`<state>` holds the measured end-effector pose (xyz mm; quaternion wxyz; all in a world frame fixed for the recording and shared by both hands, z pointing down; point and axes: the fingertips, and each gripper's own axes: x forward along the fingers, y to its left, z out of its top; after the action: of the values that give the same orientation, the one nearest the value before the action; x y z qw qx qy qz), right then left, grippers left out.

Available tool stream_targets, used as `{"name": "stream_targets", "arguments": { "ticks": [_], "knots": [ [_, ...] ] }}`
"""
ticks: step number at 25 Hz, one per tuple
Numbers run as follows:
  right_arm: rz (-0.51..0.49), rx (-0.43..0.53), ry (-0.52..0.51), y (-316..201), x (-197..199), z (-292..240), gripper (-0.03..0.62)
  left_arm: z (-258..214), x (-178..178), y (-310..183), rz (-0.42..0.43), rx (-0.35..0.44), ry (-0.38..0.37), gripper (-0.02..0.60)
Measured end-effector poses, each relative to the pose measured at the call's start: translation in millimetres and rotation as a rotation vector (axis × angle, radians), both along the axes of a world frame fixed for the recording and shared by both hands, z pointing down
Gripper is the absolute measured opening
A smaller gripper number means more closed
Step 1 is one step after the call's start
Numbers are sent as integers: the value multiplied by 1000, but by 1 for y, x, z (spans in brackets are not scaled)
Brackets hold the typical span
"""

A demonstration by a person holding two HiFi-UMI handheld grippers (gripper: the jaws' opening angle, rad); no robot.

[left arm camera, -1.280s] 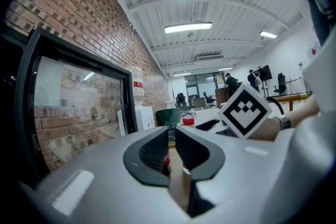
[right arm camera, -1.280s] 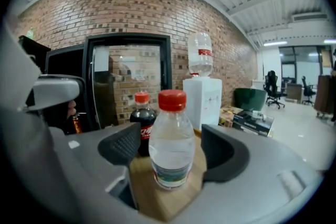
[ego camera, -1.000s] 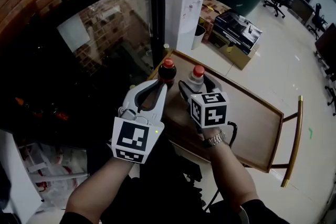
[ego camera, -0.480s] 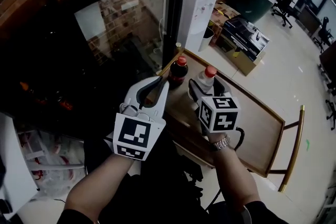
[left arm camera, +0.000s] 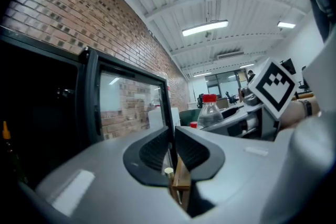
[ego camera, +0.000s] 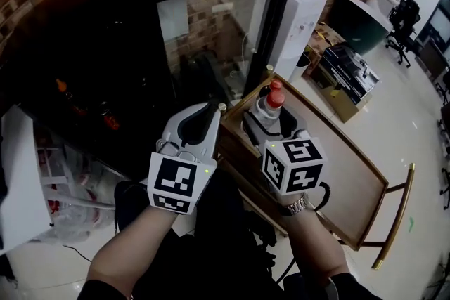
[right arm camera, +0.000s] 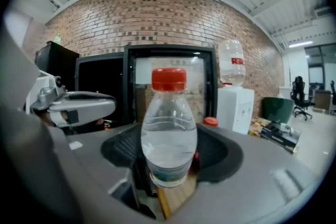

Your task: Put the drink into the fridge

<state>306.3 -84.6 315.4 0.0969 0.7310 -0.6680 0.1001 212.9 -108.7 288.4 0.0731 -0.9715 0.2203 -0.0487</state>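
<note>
A clear drink bottle (ego camera: 268, 107) (right arm camera: 168, 139) with a red cap stands upright between the jaws of my right gripper (ego camera: 271, 124) (right arm camera: 169, 157), which is shut on its lower body after just closing. It hangs over the near corner of the wooden table (ego camera: 337, 172). My left gripper (ego camera: 208, 116) (left arm camera: 172, 139) is shut on nothing and sits to the left, at the table's corner. The black fridge (ego camera: 91, 74) is ahead and to the left, its glass door (ego camera: 211, 31) swung open. The red cap of a second bottle (right arm camera: 211, 122) shows behind the held one.
A white water dispenser (ego camera: 304, 14) with a big jug stands right of the fridge door. Boxes (ego camera: 348, 74) and office chairs (ego camera: 404, 17) are on the floor at the back right. A white panel (ego camera: 21, 179) is at the lower left.
Both grippers have shifted left toward the fridge. The right one now carries the clear bottle by the table's corner, away from the dark bottle it stood beside. More of the fridge interior shows.
</note>
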Motion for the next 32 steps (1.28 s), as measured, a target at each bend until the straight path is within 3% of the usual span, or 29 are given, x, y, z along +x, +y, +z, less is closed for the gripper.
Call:
{"name": "stream_targets", "arguments": {
  "ticks": [17, 25, 32],
  "knots": [
    [-509, 26, 13, -60, -214, -6, 304, 10, -194, -26, -467, -26, 49, 32],
    [-621, 38, -8, -91, -277, -8, 304, 22, -248, -48, -566, -47, 26, 32],
    [-662, 24, -5, -133, -306, 1, 304, 29, -275, -82, -615, -68, 20, 32]
  ]
}}
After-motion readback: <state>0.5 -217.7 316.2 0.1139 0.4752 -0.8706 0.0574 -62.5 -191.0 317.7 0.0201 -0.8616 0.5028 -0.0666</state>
